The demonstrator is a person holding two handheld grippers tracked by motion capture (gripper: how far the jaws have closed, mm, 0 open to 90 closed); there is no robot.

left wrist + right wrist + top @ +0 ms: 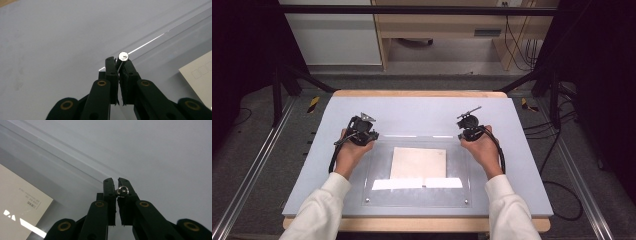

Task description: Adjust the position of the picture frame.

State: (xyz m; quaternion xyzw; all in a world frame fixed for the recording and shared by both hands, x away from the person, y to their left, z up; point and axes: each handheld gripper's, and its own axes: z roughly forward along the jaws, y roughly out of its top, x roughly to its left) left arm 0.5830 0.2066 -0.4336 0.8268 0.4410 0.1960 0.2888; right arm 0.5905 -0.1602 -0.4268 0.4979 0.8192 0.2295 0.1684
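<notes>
Left gripper view: round shiny silver stud [123,56].

The table top [422,112] is pale lilac-grey with a light wood edge. The plate [377,195] on it is clear, over a cream sheet [418,162] faintly printed with small squares and grey text. Both grippers [361,131] [471,127] are black with brass-coloured rivets, each pinching a shiny silver knob [123,56] [123,190]. The sleeves [319,210] are white.

clear plate [377,192] on grey table [332,112].
</notes>
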